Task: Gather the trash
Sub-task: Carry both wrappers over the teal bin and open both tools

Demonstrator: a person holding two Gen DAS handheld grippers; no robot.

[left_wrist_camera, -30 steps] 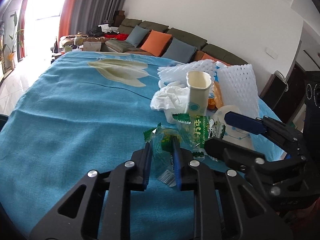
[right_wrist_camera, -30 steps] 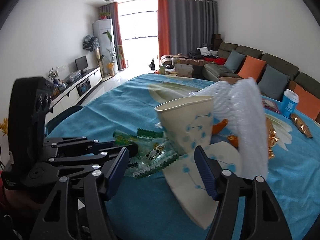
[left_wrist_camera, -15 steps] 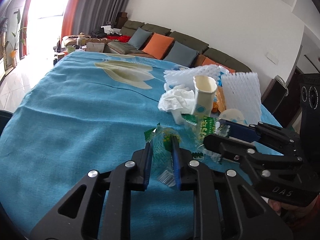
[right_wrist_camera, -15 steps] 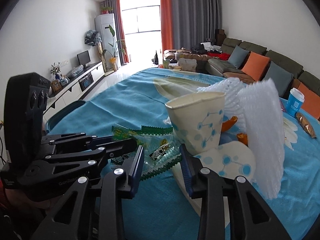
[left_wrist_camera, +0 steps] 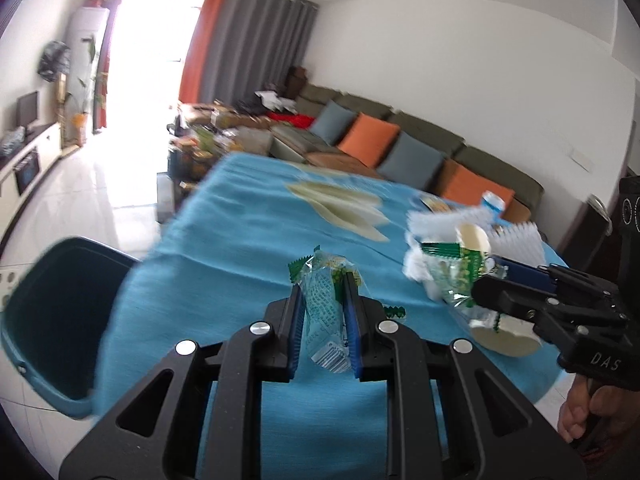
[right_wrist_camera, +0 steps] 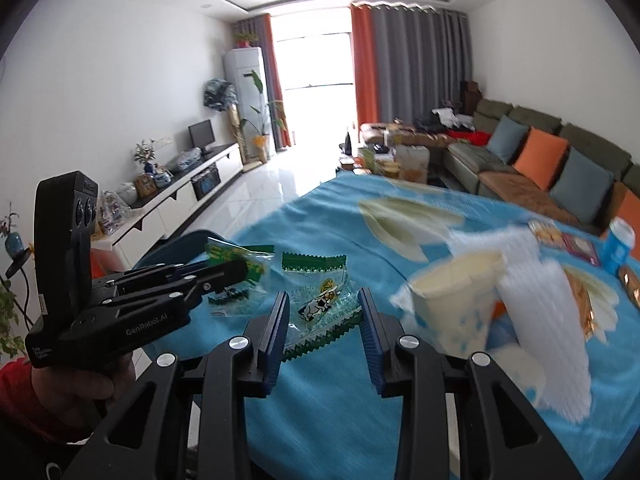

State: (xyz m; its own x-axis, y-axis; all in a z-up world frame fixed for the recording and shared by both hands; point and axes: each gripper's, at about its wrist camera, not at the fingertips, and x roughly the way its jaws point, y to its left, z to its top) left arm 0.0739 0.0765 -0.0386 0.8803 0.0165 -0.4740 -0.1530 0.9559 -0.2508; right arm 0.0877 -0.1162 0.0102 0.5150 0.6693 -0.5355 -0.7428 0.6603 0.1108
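My left gripper (left_wrist_camera: pixel 322 286) is shut on a crumpled clear-and-green wrapper (left_wrist_camera: pixel 324 312), held above the blue tablecloth (left_wrist_camera: pixel 224 248). In the right wrist view that left gripper (right_wrist_camera: pixel 236 270) sits at the left with its wrapper (right_wrist_camera: pixel 240 258) sticking out. My right gripper (right_wrist_camera: pixel 323 312) is shut on a second clear wrapper with green zigzag edges and a cow print (right_wrist_camera: pixel 320 304). The left wrist view shows the right gripper (left_wrist_camera: pixel 486 280) on the right with that wrapper (left_wrist_camera: pixel 456 276). A dark teal bin (left_wrist_camera: pixel 52 320) stands beside the table's left edge.
A paper cup (right_wrist_camera: pixel 456 304) stands just right of my right gripper, next to white foam netting (right_wrist_camera: pixel 540 300) and white tissue (left_wrist_camera: pixel 412 268). A flattened paper cup (left_wrist_camera: pixel 504 340) lies under the right gripper. A blue cup (right_wrist_camera: pixel 620 244) and snack packets lie further back. A sofa runs behind.
My right gripper's jaws closed on the cow-print wrapper. Both grippers rose off the cloth with their wrappers, and the left one swung left, bringing the teal bin into view.
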